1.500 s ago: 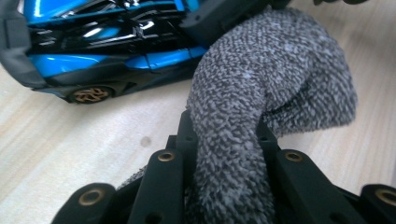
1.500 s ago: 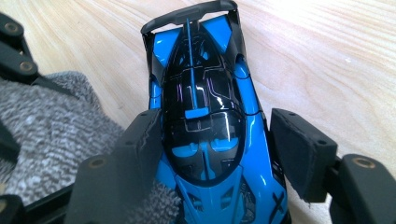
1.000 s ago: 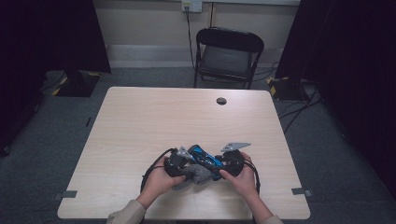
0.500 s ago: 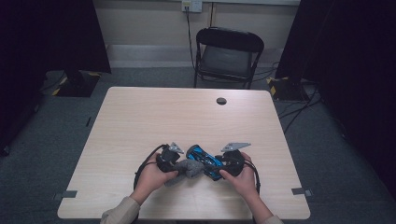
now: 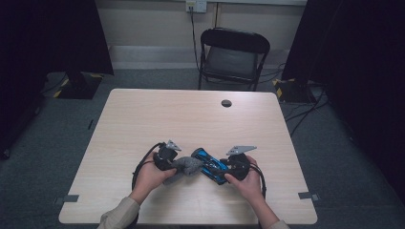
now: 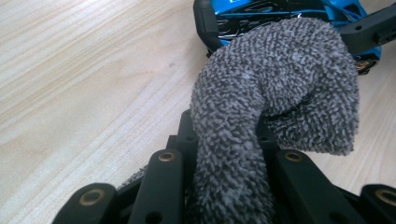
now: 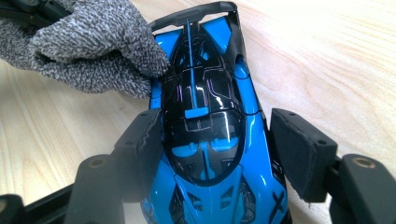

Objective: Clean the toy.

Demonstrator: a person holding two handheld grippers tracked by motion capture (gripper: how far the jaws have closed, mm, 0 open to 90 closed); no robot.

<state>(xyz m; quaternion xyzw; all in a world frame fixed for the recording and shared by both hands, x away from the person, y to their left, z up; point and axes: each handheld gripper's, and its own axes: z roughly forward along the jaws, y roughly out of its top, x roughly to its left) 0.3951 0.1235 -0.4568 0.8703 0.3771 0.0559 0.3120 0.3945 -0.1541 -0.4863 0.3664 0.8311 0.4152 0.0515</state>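
A light wooden table is standing on a grey carpet floor. Near its far edge, a small round black cable hole is showing in the top. A blue and black toy race car is lying on the table, well apart from this hole, toward the near edge. A grey fuzzy cloth is touching the side of the car that is pointing away from the hole's right; it is resting against the car's rear end and partly on the wood.

The fuzzy grey knitted cloth hides the rear of the glossy blue-and-black toy car, cut off by the top edge.
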